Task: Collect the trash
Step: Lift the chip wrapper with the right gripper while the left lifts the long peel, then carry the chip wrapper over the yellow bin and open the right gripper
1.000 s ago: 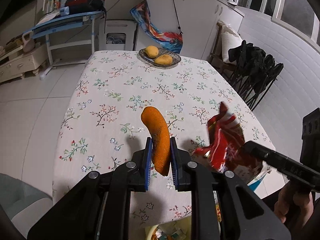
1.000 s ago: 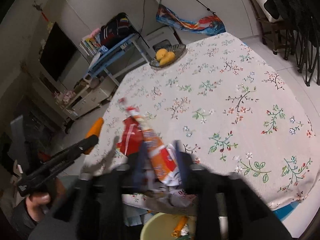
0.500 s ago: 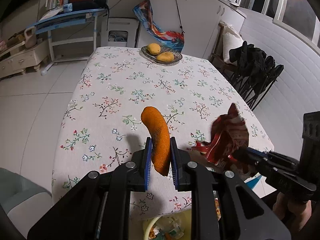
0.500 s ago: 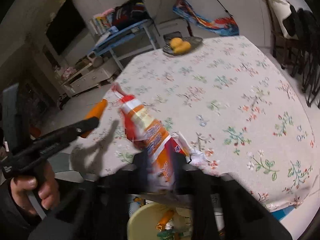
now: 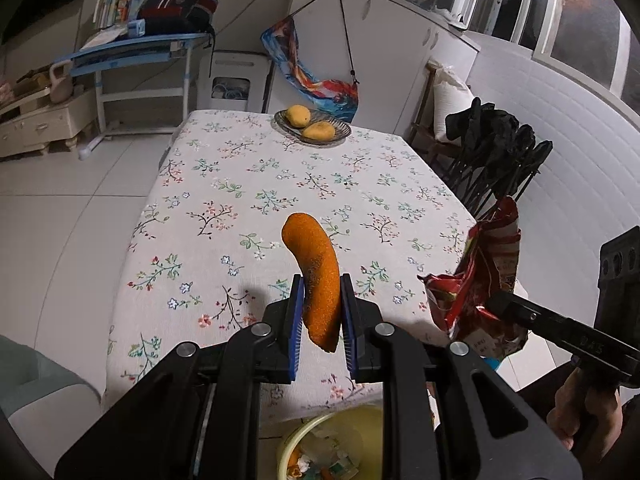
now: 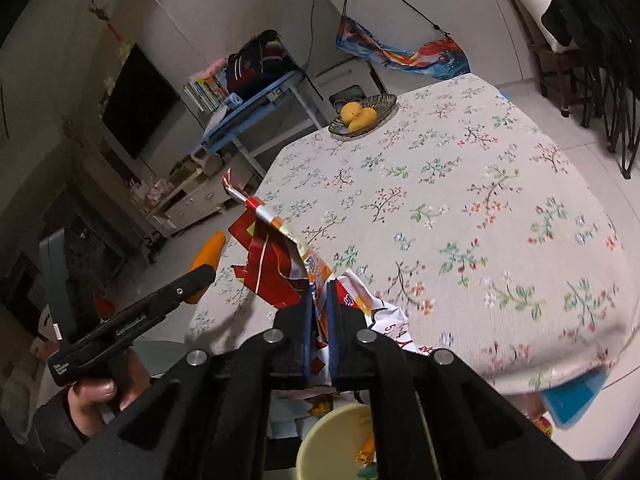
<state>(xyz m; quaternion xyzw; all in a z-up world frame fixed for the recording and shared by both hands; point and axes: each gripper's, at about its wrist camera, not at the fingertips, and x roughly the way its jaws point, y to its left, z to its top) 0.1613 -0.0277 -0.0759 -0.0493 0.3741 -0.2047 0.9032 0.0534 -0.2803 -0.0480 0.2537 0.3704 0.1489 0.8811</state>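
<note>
My left gripper (image 5: 320, 308) is shut on an orange, curved peel-like piece of trash (image 5: 314, 276) and holds it in the air over the near edge of the table. My right gripper (image 6: 320, 308) is shut on a crumpled red and orange snack wrapper (image 6: 280, 260), also off the table; the wrapper also shows at the right of the left wrist view (image 5: 480, 280). A pale yellow bin (image 5: 320, 452) with trash in it stands on the floor below both grippers, and it shows in the right wrist view (image 6: 340, 440) too.
The table has a floral cloth (image 5: 280, 200). A dish with two yellow mangoes (image 5: 312, 126) sits at its far end. Black folding chairs (image 5: 500, 160) stand to the right. A blue desk (image 5: 140, 56) and a white cabinet stand beyond.
Both grippers have drawn back from the table toward its near edge with their trash. The yellow bin has come into view below them. The wrapper hangs more upright.
</note>
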